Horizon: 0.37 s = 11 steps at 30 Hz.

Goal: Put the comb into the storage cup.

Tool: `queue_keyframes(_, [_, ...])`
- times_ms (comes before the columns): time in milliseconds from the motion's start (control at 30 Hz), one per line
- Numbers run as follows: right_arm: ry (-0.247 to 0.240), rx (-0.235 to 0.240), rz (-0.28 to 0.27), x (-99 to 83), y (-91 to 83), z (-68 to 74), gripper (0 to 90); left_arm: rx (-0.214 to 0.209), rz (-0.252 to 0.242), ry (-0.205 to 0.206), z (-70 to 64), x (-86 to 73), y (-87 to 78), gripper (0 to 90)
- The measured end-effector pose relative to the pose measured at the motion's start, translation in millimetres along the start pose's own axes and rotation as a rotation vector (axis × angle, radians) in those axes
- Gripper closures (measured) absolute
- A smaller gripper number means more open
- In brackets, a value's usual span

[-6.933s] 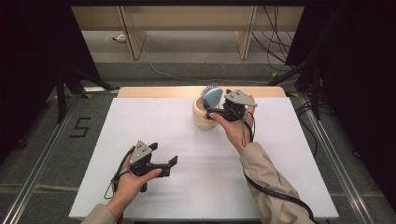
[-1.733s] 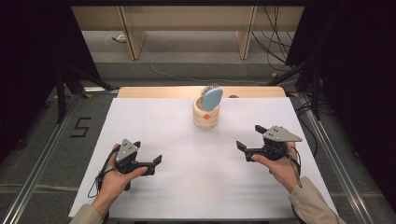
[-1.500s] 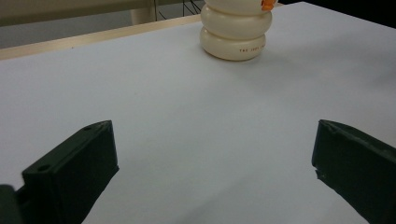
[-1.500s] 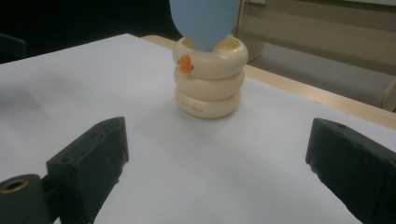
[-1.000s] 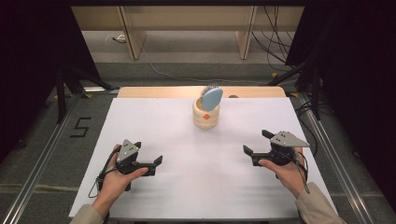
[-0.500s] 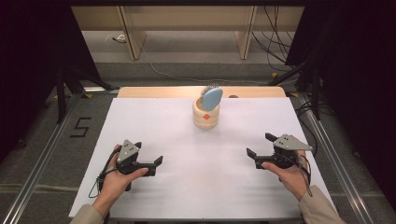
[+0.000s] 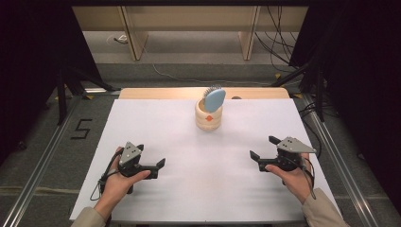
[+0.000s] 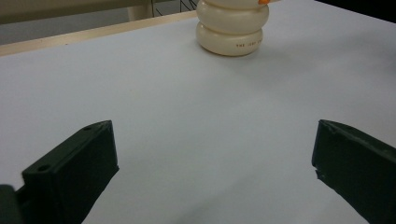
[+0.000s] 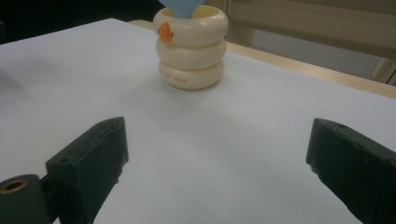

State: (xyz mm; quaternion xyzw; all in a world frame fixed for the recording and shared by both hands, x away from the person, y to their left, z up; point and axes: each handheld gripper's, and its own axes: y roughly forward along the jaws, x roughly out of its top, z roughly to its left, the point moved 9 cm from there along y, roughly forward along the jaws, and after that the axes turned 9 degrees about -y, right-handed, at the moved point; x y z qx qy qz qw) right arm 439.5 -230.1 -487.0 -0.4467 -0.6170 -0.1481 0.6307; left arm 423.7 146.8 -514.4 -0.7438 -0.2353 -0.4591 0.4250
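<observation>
Two grippers, one holder, one brush. Left gripper (image 7: 157, 169) near tabletop's near-left corner, jaws wide, empty. Cream ringed holder (image 7: 208, 115) near far edge, centre, blue brush (image 7: 213, 99) upright inside. Right gripper (image 7: 263, 149) near right edge, jaws wide, empty; drifted slightly outward since earlier frame. Broad bare white tabletop (image 7: 208, 161) between grippers.

A white-topped table (image 7: 156, 127) carries a cream ringed holder (image 7: 208, 118), seemingly near the far edge.
</observation>
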Motion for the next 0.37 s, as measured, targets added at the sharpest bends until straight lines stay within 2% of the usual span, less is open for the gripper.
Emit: queue_keyframes(367, [0.003, -0.010, -0.009, 1.0, -0.2, -1.5, 6.4, -0.004, -0.007, -0.002, -1.3, 0.6, 0.6, 0.0])
